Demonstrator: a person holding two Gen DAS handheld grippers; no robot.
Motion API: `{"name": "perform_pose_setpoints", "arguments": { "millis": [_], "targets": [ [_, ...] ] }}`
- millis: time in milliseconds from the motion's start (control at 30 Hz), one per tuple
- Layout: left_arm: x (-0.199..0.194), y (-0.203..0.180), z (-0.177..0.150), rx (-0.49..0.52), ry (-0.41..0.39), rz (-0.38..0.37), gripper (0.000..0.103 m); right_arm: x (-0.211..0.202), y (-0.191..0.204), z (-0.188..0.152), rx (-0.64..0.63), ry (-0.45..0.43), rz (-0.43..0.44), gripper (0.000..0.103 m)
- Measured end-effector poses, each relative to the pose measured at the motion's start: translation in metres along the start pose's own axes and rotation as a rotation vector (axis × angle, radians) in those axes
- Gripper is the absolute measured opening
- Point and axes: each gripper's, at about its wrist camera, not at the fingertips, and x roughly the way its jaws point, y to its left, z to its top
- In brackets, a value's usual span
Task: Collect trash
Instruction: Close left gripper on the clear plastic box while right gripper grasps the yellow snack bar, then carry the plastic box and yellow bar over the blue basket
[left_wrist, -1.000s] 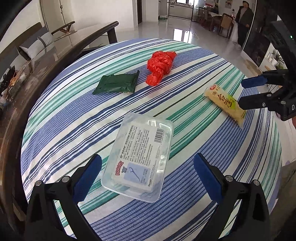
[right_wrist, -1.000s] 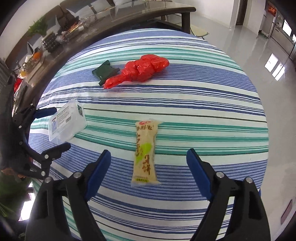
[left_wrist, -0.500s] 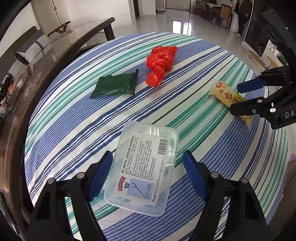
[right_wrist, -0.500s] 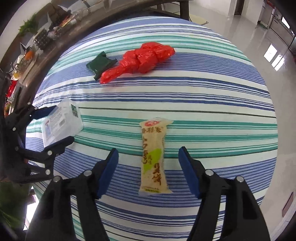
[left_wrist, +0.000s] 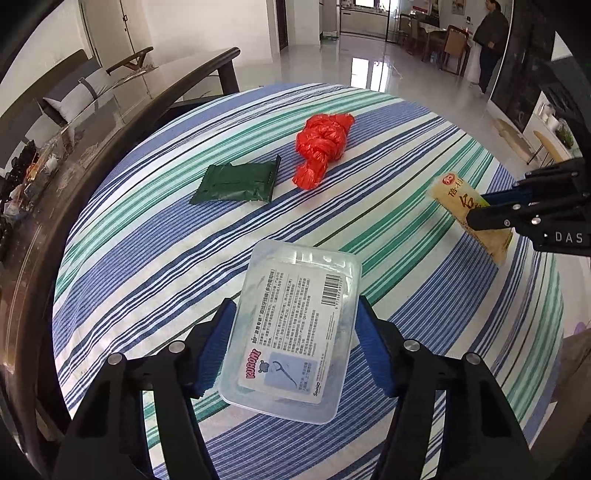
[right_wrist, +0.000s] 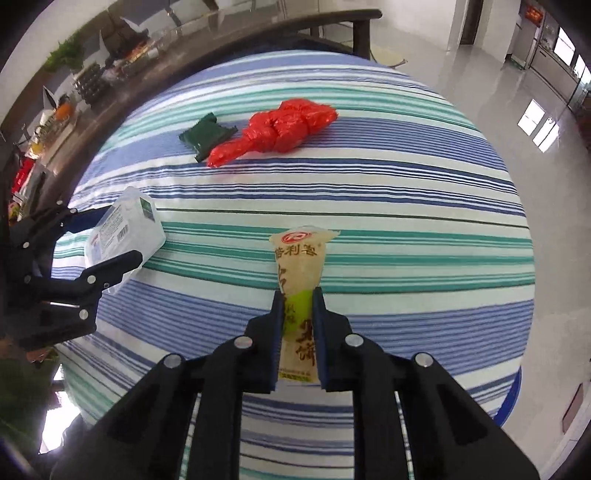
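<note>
My left gripper (left_wrist: 293, 314) is shut on a clear plastic box (left_wrist: 295, 321) with a printed label and holds it just above the striped tablecloth (left_wrist: 155, 258). The box also shows in the right wrist view (right_wrist: 122, 229). My right gripper (right_wrist: 298, 299) is shut on a yellow snack packet (right_wrist: 301, 266) with red print. That packet also shows at the right edge of the left wrist view (left_wrist: 458, 199). A knotted red plastic bag (left_wrist: 321, 147) and a dark green foil packet (left_wrist: 236, 182) lie on the far part of the table.
A dark wooden bench or table (left_wrist: 122, 107) with clutter curves along the left of the round table. A person (left_wrist: 489, 40) stands far off in the room beyond. The cloth's front edge drops to shiny floor (right_wrist: 546, 92).
Both grippers moved forward and closed. The left one now clamps the clear box and the right one clamps the yellow packet, both lifted slightly off the cloth.
</note>
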Motion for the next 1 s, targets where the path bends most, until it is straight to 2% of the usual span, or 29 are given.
{"name": "perform_pose_setpoints", "arguments": {
  "millis": [100, 267, 367, 500, 667, 833, 1000],
  "targets": [
    [-0.011, -0.012, 0.005, -0.035, -0.022, -0.057, 0.064, -0.019, -0.017, -0.014, 0.030, -0.044, 0.020, 0.015],
    [-0.027, -0.070, 0.017, 0.034, -0.061, -0.134, 0.064, -0.059, -0.057, -0.058, 0.088, -0.119, 0.040, 0.015],
    [-0.029, -0.114, 0.022, 0.091, -0.060, -0.188, 0.064, -0.079, -0.097, -0.096, 0.178, -0.149, 0.030, 0.015],
    [-0.035, -0.182, 0.033, 0.152, -0.067, -0.288, 0.064, -0.105, -0.156, -0.139, 0.292, -0.194, -0.028, 0.015],
    [-0.037, -0.275, 0.050, 0.232, -0.076, -0.393, 0.064, -0.119, -0.230, -0.184, 0.437, -0.220, -0.091, 0.015],
    [-0.012, -0.364, 0.061, 0.282, -0.046, -0.426, 0.065, -0.110, -0.287, -0.214, 0.536, -0.227, -0.114, 0.015],
    [0.048, -0.423, 0.062, 0.274, 0.019, -0.419, 0.065, -0.083, -0.333, -0.242, 0.620, -0.204, -0.127, 0.015]
  ]
}}
